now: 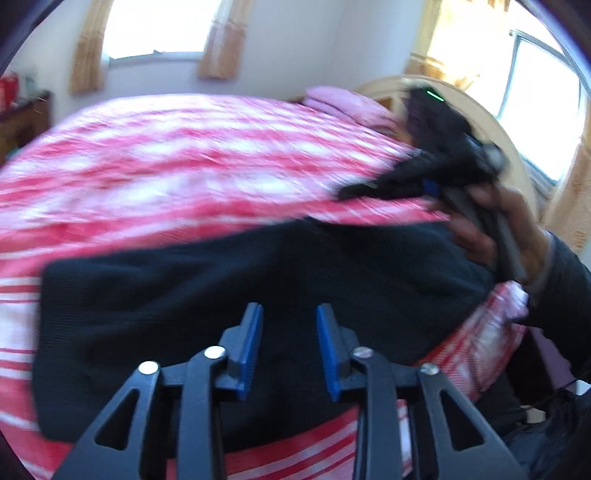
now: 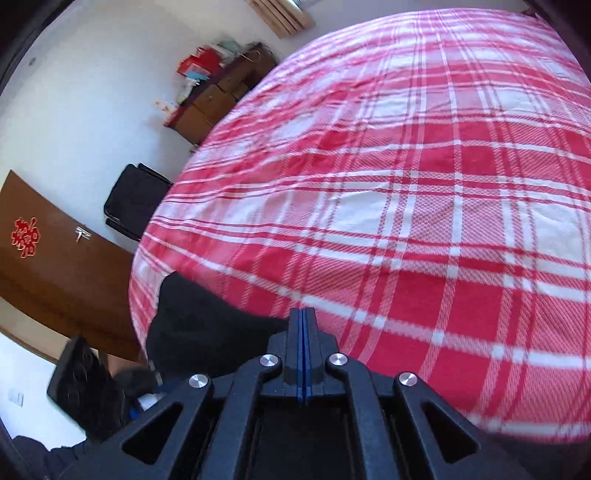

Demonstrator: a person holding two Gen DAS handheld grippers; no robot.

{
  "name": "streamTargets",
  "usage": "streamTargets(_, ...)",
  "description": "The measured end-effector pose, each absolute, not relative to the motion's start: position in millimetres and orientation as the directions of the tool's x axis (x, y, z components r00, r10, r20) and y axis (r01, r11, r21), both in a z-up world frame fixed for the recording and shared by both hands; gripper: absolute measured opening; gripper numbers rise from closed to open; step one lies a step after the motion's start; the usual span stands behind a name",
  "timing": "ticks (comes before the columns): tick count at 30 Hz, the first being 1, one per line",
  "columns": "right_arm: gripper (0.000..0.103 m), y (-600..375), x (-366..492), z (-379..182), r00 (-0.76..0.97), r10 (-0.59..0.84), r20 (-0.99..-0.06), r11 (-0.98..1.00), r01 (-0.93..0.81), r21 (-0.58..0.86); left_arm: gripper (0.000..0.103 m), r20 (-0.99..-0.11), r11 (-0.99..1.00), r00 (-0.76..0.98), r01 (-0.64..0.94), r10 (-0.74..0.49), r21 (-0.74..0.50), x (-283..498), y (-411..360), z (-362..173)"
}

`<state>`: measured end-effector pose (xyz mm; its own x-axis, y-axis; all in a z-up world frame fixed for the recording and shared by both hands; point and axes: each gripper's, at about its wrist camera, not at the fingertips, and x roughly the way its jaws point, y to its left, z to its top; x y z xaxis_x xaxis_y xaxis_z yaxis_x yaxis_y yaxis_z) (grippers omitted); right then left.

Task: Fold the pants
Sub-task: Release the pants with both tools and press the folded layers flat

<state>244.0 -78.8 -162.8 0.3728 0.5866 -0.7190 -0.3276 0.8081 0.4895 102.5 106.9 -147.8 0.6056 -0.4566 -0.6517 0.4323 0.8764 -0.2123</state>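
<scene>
Red-and-white plaid bedding [image 2: 424, 206] covers the bed that fills both views, with white walls and bright curtained windows [image 1: 159, 29] behind. Above it, the left gripper [image 1: 290, 314] has its blue pads parted with nothing between them, hovering over the black pants [image 1: 229, 295]. Those pants lie spread flat across the near edge of the bed. At their right end the right gripper [image 1: 424, 181] is seen from the left wrist view, held in a hand [image 1: 491, 229]. In its own view the right gripper [image 2: 303, 321] has its pads pressed together with no cloth visible between them; the pants [image 2: 195, 321] show just left of it. Pink pillows [image 1: 340, 103] sit by the headboard [image 1: 480, 110]. A wooden dresser [image 2: 221, 99] stands against the far wall.
</scene>
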Motion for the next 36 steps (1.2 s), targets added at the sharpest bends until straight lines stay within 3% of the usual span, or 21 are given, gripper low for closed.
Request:
streamTargets(1,0.011,-78.2,236.6,-158.1,0.389,0.57,-0.724,0.818,-0.349,0.457,0.045,-0.647,0.894,0.633,0.403,-0.426,-0.194,101.0,118.5,-143.6)
streamTargets(3,0.064,-74.1,215.9,-149.6,0.399,0.57,-0.718,0.813,-0.401,0.422,0.051,-0.64,0.925,0.674,0.335,-0.369,-0.181,98.9,146.6,-137.7)
streamTargets(4,0.069,-73.5,209.0,-147.6,0.406,0.575,-0.71,0.809,-0.413,0.418,0.053,-0.645,0.935,0.682,0.307,-0.346,-0.177,98.9,156.6,-137.5)
streamTargets(9,0.069,-64.1,182.1,-160.1,0.396,0.549,-0.736,0.821,-0.422,0.385,0.054,-0.72,0.979,0.664,0.145,-0.203,-0.142,109.1,188.7,-159.9)
streamTargets(15,0.069,-67.0,165.3,-192.6,0.374,0.528,-0.763,0.836,-0.385,0.39,0.06,-0.737,0.987,0.668,0.158,-0.102,0.007,108.0,167.4,-170.2)
streamTargets(22,0.069,-76.2,130.3,-198.1,0.402,0.483,-0.778,0.85,-0.429,0.306,0.069,-0.731,0.985,0.677,0.17,-0.088,0.038,106.4,166.5,-172.8)
streamTargets(36,0.07,-75.9,118.9,-207.2,0.474,0.485,-0.735,0.845,-0.472,0.253,0.069,-0.762,0.991,0.644,0.132,-0.068,0.024,104.3,154.4,-154.7)
